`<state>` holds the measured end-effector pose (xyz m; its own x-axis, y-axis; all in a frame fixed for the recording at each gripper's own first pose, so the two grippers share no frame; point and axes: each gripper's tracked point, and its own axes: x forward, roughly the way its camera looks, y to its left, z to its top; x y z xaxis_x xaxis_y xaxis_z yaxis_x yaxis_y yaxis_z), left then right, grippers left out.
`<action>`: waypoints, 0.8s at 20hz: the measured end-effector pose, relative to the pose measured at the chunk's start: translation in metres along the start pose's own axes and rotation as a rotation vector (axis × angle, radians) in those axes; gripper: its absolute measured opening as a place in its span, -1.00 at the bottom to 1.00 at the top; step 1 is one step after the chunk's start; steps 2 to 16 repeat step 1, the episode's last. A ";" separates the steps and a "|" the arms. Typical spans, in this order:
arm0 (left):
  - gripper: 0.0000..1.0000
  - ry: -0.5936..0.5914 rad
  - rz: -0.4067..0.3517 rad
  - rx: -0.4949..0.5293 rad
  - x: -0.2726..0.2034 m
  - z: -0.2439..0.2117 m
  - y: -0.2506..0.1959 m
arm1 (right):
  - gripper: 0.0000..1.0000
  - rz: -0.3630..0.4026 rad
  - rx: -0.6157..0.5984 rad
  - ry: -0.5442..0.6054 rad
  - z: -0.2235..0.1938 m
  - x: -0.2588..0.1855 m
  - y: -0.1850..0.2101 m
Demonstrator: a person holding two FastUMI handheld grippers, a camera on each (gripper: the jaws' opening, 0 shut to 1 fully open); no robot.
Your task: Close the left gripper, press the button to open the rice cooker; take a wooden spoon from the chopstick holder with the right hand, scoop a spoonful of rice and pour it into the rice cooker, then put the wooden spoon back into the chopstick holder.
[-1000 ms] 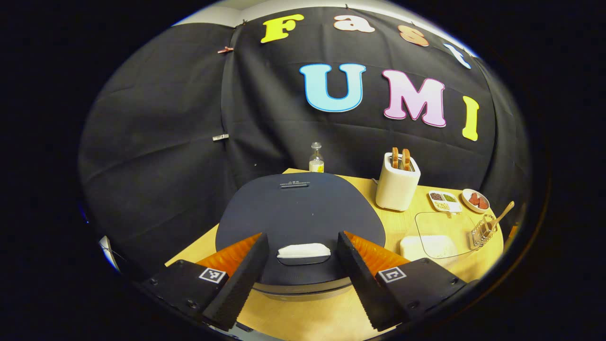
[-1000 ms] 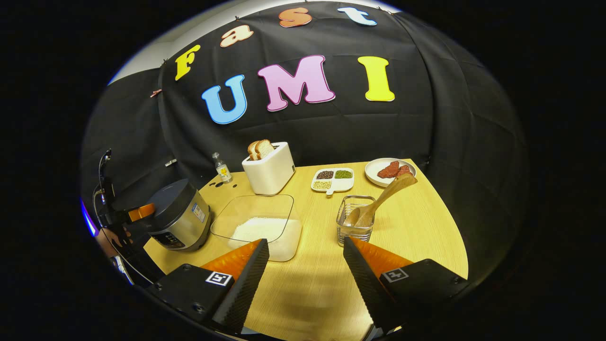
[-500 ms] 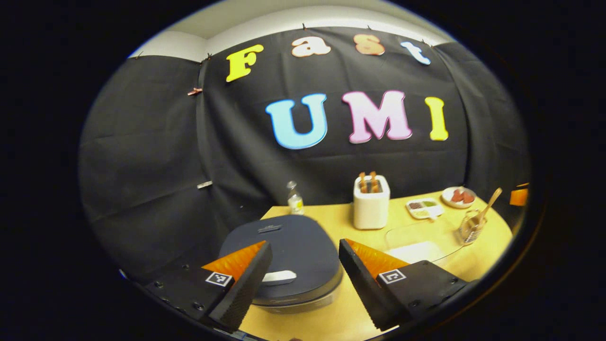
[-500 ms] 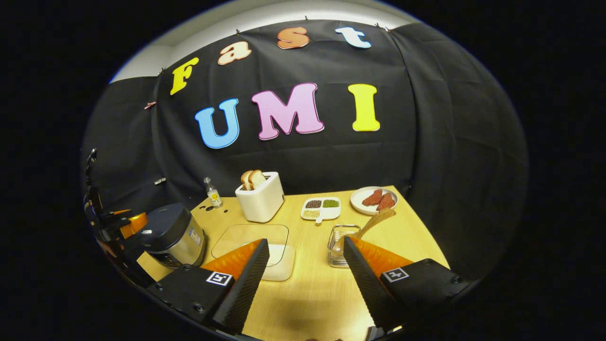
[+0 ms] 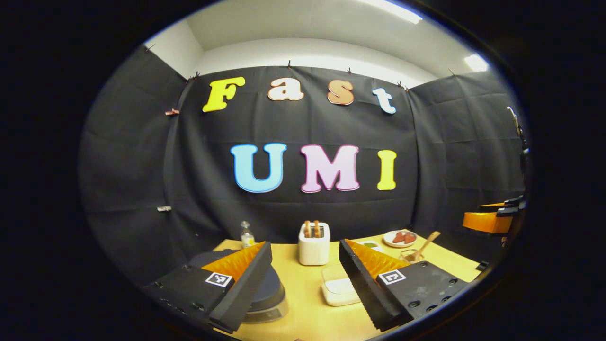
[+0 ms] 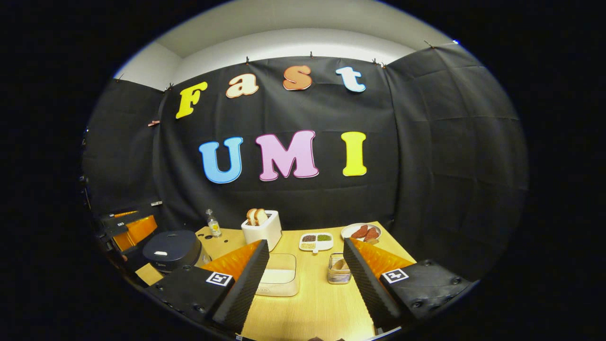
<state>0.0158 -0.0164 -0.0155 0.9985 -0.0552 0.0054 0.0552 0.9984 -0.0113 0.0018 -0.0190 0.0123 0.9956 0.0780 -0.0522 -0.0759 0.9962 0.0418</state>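
The dark rice cooker [image 6: 173,248] stands at the table's left end with its lid down and a white button [image 6: 162,253] on top. In the left gripper view the rice cooker [image 5: 274,289] is partly hidden behind one finger. My left gripper [image 5: 304,251] is open and empty, held back from the table; the left gripper [image 6: 130,225] hovers left of the cooker. The wire chopstick holder [image 6: 338,271] holds the wooden spoon [image 5: 426,241]. A clear tub of rice [image 6: 280,277] lies between cooker and holder. My right gripper [image 6: 306,246] is open, empty, well short of the holder.
A white toaster [image 6: 262,228] with bread, a small bottle [image 6: 213,223], a sectioned dish of beans [image 6: 316,241] and a plate of red food [image 6: 360,232] line the back of the wooden table [image 6: 312,308]. Black cloth walls close in behind and at both sides.
Both grippers have drawn back and up from the table, so everything looks smaller and lower. The left gripper has left its place over the cooker lid. Both stayed open.
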 end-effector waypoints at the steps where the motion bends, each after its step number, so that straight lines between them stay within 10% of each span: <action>1: 0.93 0.016 -0.009 -0.014 -0.004 -0.006 -0.002 | 0.97 -0.023 -0.004 -0.008 -0.002 -0.005 -0.003; 16: 0.93 0.016 -0.009 -0.014 -0.004 -0.006 -0.002 | 0.97 -0.023 -0.004 -0.008 -0.002 -0.005 -0.003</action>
